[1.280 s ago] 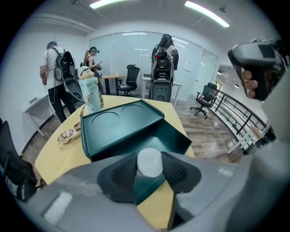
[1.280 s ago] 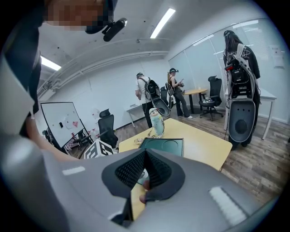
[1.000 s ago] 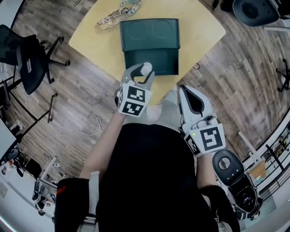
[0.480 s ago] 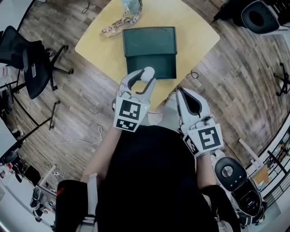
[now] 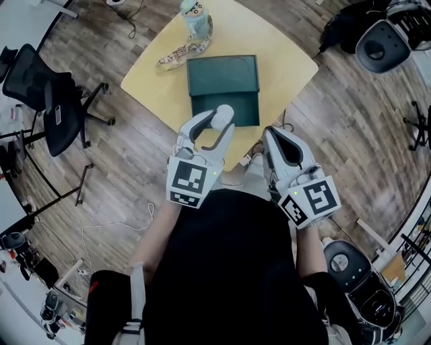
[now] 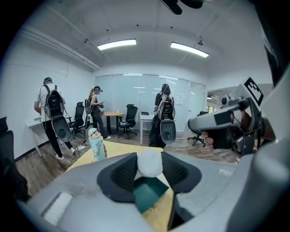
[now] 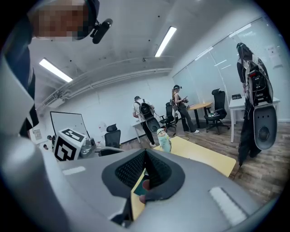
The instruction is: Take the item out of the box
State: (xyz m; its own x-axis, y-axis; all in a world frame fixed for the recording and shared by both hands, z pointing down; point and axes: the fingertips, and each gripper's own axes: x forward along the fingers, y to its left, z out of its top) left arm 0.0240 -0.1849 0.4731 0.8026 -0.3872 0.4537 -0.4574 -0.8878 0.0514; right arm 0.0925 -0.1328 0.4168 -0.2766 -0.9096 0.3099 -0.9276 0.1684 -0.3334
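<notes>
Left gripper, clamped on the white ball, now sits higher over the green box than before (right gripper, pinched empty, rose slightly beside the box).

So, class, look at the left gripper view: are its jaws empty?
No, the jaws of the left gripper are clamped on a white ball.

In the head view, your left hand-held gripper and the white ball it grips cover part of the green box's near wall. The top edge clips the figurine. In the left gripper view, only a corner of the box shows.
</notes>
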